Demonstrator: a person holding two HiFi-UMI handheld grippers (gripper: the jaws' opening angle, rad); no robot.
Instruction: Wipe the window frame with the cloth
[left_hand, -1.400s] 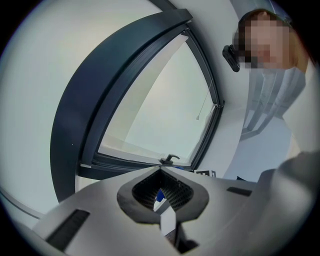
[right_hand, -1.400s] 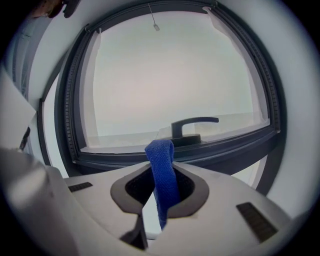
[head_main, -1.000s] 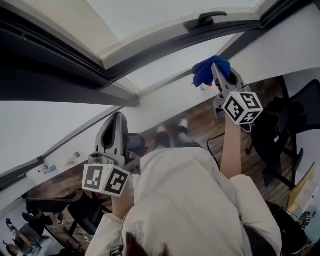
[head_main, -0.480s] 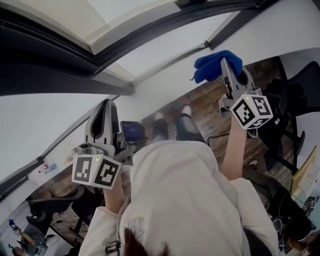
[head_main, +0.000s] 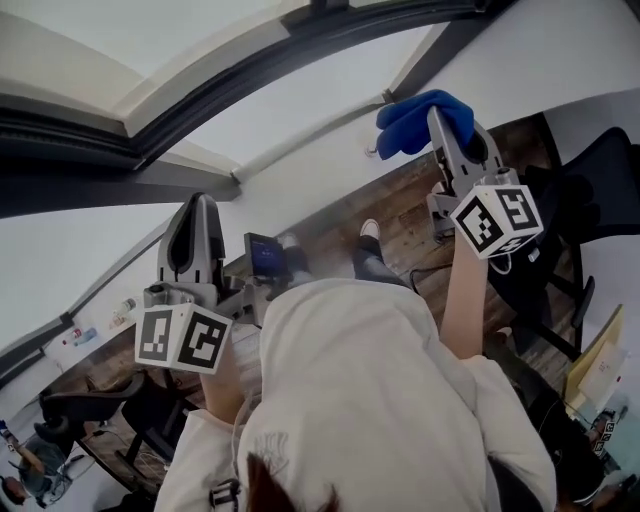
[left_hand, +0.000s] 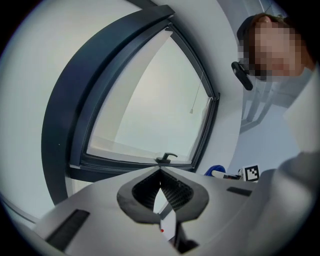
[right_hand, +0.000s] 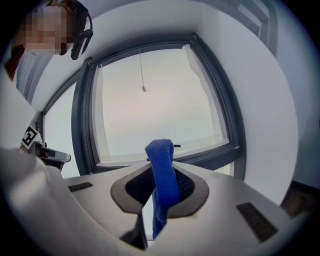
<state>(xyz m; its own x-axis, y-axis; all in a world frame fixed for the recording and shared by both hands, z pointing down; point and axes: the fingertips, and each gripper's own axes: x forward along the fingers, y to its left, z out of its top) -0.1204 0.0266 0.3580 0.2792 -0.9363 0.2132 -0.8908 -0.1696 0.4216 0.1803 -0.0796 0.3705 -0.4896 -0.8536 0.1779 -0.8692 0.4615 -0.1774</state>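
My right gripper (head_main: 437, 118) is shut on a blue cloth (head_main: 414, 117), held up in front of the white wall below the window. In the right gripper view the cloth (right_hand: 162, 176) sticks up between the jaws, a folded loop above them and a tail below. The dark window frame (right_hand: 234, 131) lies ahead, apart from the cloth. My left gripper (head_main: 196, 203) is lower on the left, shut with nothing in it; its jaws (left_hand: 160, 171) point at the frame's lower rail (left_hand: 125, 165) and the window handle (left_hand: 166, 158).
A pull cord (right_hand: 142, 70) hangs in front of the pane. Below are a wooden floor (head_main: 400, 235), dark office chairs (head_main: 560, 230) at the right and the person's hooded top (head_main: 370, 400). White wall (head_main: 90, 255) surrounds the window.
Both grippers have drifted a little left and up in the head view, and the window handle has slid out of the top. The cloth stays clamped in the right gripper.
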